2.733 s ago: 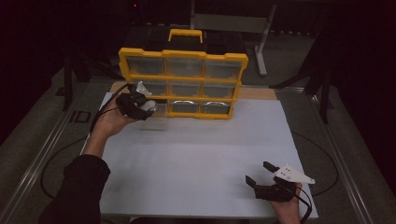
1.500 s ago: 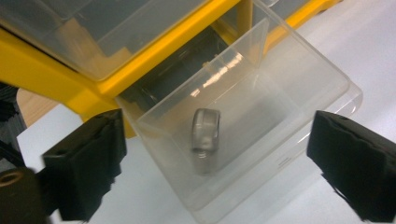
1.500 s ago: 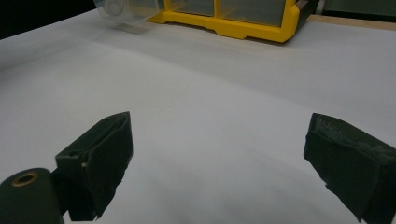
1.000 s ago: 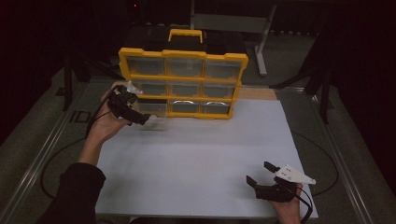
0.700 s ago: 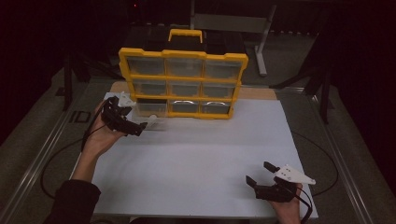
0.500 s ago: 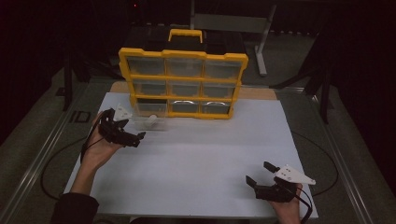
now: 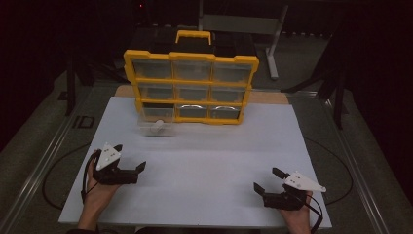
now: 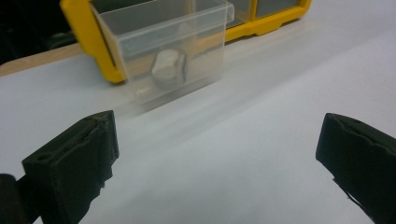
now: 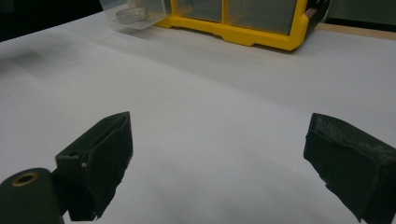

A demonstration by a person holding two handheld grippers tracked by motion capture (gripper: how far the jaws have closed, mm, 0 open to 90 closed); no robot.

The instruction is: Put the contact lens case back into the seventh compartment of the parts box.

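A yellow organiser (image 7: 191,87) with clear drawers stands at the back of the white sheet (image 7: 209,156). Its bottom-left drawer (image 7: 157,127) is pulled out onto the sheet, with a small pale cylinder (image 7: 157,128) lying inside. My left gripper (image 7: 137,173) rests near the front left, open and empty, well short of that drawer. In the left gripper view the drawer (image 8: 163,51) and the cylinder (image 8: 169,69) sit ahead between the spread jaws of the left gripper (image 8: 217,158). At the front right my right gripper (image 7: 266,179) is open and empty, and the organiser (image 9: 243,35) is far ahead of it.
The organiser has a yellow carrying handle (image 7: 195,36) on top. A wooden strip (image 7: 272,97) runs behind the sheet. Dark floor and a grey stand (image 7: 272,44) lie beyond the table. A metal rail (image 7: 44,161) runs along the left edge.
My left gripper has drawn back from the organiser's bottom-left drawer to the front left of the sheet. The drawer stays pulled out. The right gripper has not moved.
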